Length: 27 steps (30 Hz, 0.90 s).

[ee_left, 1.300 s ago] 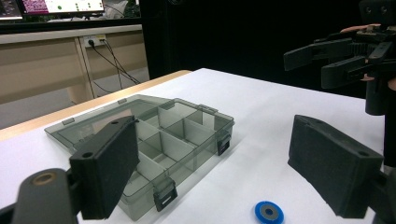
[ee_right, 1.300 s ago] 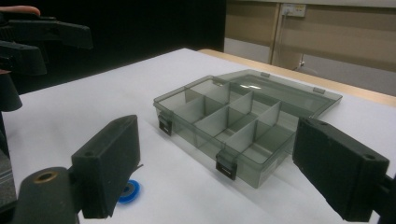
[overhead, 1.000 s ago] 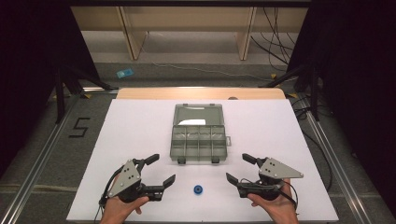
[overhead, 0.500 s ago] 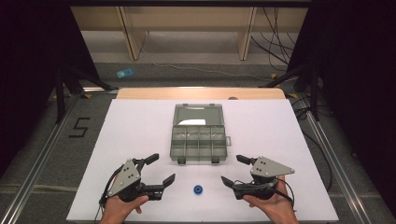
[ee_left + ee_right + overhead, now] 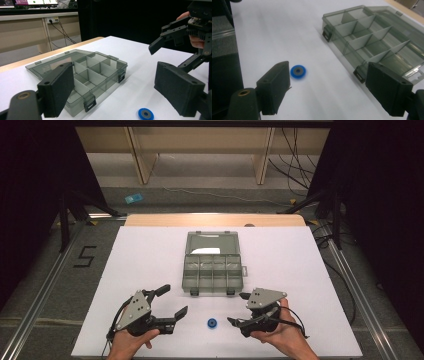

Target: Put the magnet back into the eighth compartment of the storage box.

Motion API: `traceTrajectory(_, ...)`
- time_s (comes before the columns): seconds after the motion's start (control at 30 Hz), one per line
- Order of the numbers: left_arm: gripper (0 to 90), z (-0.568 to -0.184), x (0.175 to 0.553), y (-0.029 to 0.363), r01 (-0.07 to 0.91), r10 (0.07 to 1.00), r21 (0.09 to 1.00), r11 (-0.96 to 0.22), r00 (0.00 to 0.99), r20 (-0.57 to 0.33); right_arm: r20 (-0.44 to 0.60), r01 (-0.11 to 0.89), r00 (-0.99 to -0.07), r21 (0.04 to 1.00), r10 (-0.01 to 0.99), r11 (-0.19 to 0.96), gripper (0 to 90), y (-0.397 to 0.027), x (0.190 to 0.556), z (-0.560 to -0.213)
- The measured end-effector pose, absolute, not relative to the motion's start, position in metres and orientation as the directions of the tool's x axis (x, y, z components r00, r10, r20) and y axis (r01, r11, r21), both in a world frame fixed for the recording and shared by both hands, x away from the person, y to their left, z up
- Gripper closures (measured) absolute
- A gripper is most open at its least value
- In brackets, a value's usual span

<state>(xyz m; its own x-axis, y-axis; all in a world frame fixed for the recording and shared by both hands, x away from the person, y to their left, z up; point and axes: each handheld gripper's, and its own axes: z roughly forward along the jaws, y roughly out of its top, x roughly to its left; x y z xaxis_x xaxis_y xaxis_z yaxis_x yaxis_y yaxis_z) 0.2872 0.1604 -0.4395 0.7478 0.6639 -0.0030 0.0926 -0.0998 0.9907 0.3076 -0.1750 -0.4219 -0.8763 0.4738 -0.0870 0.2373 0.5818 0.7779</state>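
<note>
Two hand-held grippers sitting wide open and empty, left hand-held gripper point(image 5: 171, 301), right hand-held gripper point(image 5: 239, 308), flanking blue disc point(image 5: 212, 323) lying near open compartment box point(image 5: 212, 269) on white tabletop point(image 5: 300, 270)

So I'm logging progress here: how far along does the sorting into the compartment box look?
Done: the grey translucent plastic compartment box lies open, lid flat behind it. In hand: nothing. The right gripper is open, its jaws pointing toward the small blue ring-shaped disc on the white table; the left gripper is open too. Left: probably picking up the disc and placing it in a compartment; all look empty.
</note>
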Motion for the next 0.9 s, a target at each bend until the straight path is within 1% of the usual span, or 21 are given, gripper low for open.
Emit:
traceTrajectory(0.13,15.9,-0.439,0.288,0.161,0.09,0.664,0.991,-0.1,0.748,-0.001,-0.089,0.239,-0.887,0.749,0.452,0.617,22.6,-0.169,0.311,-0.424)
traceTrajectory(0.27,15.9,-0.439,0.287,0.161,0.09,0.664,0.991,-0.1,0.748,-0.001,-0.083,0.235,-0.912,0.697,0.401,0.678,24.6,-0.157,0.316,-0.427)
traceTrajectory(0.33,15.9,-0.44,0.288,0.161,0.091,0.664,0.991,-0.1,0.748,-0.001,-0.087,0.238,-0.909,0.693,0.407,0.68,24.8,-0.153,0.316,-0.428)
traceTrajectory(0.47,16.0,-0.439,0.288,0.161,0.09,0.664,0.991,-0.101,0.748,0.0,-0.084,0.226,-0.926,0.658,0.368,0.718,26.6,-0.141,0.321,-0.431)
traceTrajectory(0.63,16.0,-0.439,0.288,0.161,0.088,0.665,0.991,-0.101,0.747,0.001,-0.075,0.214,-0.946,0.583,0.314,0.784,28.3,-0.122,0.325,-0.435)
traceTrajectory(0.9,16.0,-0.439,0.288,0.161,0.089,0.665,0.991,-0.101,0.747,0.001,-0.071,0.186,-0.963,0.529,0.262,0.828,32.2,-0.105,0.332,-0.441)
